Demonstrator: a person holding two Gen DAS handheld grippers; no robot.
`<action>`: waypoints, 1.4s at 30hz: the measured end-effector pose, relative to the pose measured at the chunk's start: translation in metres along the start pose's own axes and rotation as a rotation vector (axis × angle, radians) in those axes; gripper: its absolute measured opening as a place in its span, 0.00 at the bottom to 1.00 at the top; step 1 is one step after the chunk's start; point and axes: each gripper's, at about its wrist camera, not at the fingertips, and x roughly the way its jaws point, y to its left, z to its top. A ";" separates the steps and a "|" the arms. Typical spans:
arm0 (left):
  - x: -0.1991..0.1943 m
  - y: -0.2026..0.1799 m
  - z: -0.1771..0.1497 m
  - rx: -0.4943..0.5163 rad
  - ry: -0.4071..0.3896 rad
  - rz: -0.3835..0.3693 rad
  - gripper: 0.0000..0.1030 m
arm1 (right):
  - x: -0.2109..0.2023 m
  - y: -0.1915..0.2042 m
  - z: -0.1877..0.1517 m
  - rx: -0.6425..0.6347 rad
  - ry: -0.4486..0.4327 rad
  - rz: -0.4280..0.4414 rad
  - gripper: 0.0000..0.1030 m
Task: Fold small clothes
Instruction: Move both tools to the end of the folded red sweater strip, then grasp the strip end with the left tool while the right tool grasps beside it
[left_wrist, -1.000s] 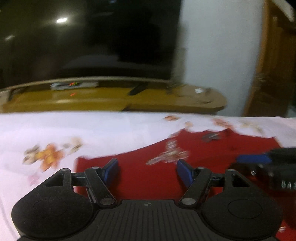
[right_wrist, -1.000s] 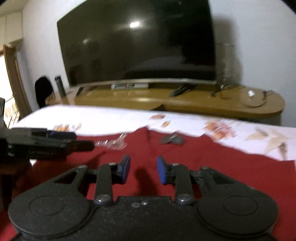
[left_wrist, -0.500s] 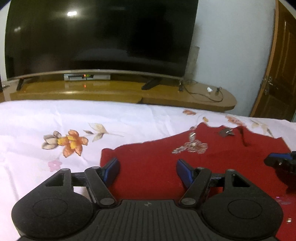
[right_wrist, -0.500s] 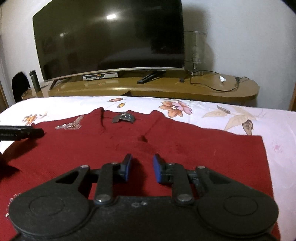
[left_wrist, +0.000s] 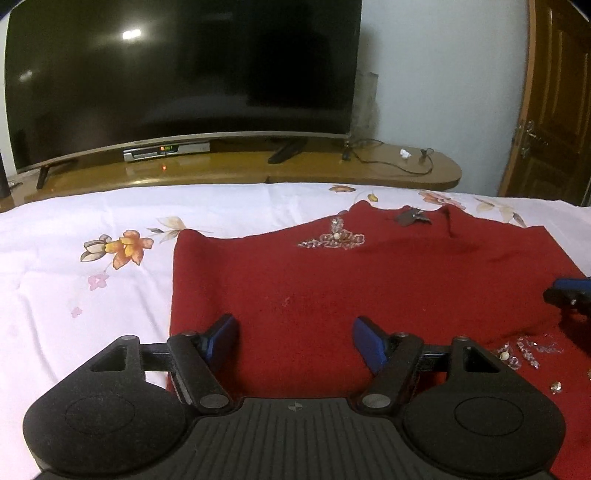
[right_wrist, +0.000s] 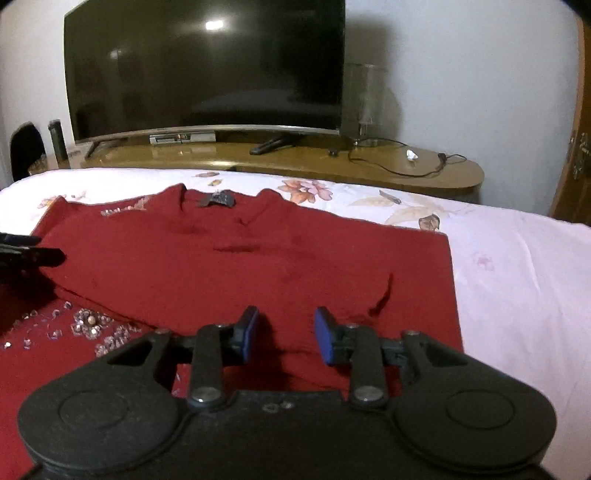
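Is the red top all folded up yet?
Not yet. One fold looks done: the red top lies on the flowered sheet with an upper layer over its beaded part. Right now nothing is held; the left gripper and right gripper hover open over its near edge. It looks like more folding is left.

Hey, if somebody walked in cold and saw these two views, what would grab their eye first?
A deep red knitted top with sparkly bead trim, spread over a white flower-printed bedsheet, fills the middle of both views. Behind the bed, a big dark curved television screen stands on a long glossy wooden stand. Nearest the lens, the left gripper and right gripper hover over the top's near part, jaws apart and holding nothing.
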 end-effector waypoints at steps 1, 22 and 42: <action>-0.001 0.000 0.000 0.004 -0.001 0.002 0.70 | 0.000 -0.001 0.001 0.004 0.003 0.002 0.32; -0.030 0.000 0.000 -0.006 0.022 0.112 0.82 | -0.003 -0.016 -0.004 0.067 -0.017 0.073 0.34; -0.258 0.035 -0.197 -0.470 0.095 -0.253 0.82 | -0.251 -0.083 -0.194 0.785 0.216 0.359 0.45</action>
